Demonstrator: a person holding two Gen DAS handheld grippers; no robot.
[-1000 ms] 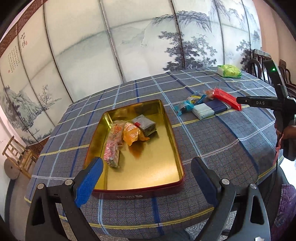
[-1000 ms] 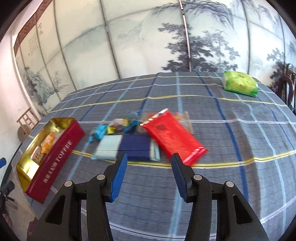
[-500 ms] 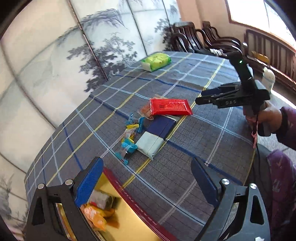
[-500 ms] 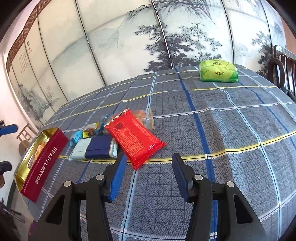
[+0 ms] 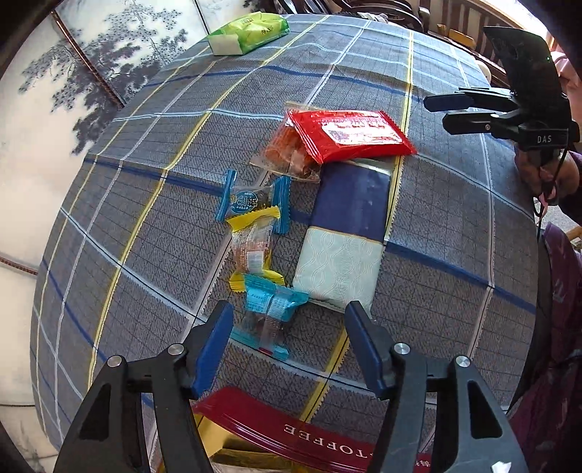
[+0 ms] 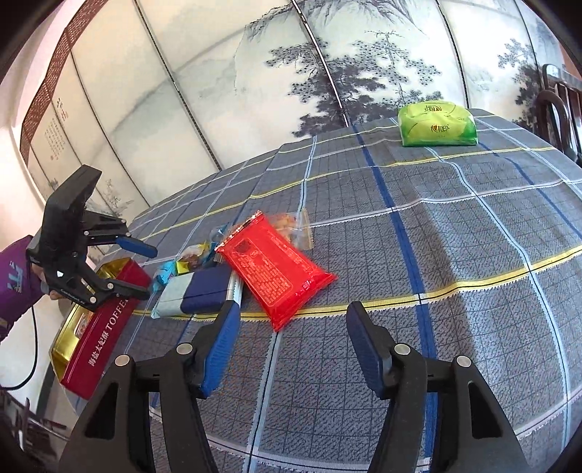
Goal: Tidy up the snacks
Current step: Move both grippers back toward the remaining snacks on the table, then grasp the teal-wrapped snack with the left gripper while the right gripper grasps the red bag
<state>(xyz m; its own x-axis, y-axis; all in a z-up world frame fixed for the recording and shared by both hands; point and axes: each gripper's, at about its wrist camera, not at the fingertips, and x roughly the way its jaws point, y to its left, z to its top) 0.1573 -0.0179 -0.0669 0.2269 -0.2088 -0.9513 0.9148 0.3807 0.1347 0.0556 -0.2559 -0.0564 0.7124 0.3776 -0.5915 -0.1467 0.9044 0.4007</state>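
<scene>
Hovering over the snack pile, the left tool (image 5: 287, 320) pointed steeply down with its jaws partway apart, having just been closing in, and a small teal candy wrapper (image 5: 271, 309) sat between the blue pads without them touching it, so nothing was gripped. Just beyond that candy lay a clear one with yellow ends (image 5: 252, 249), then another blue-ended candy (image 5: 251, 202) a bit farther out. To the right of those was a long navy and pale-green packet (image 5: 347, 233), and the red packet (image 5: 351, 134) overlapped its far end, with a clear bag of orange snacks (image 5: 291, 156) tucked under the red one's left edge. The red toffee tin (image 5: 291, 433) sat at the near edge, right under the tool, gold inside showing. A green pack (image 5: 249, 32) was way off at the far side of the plaid-covered bench (image 5: 454, 233). The right tool (image 6: 291, 324) was held low over the cloth near the red packet's near corner, jaws moderately apart and empty, having just been opening. In the right wrist view the tin sat at the left edge of the bench with the left tool above it.
</scene>
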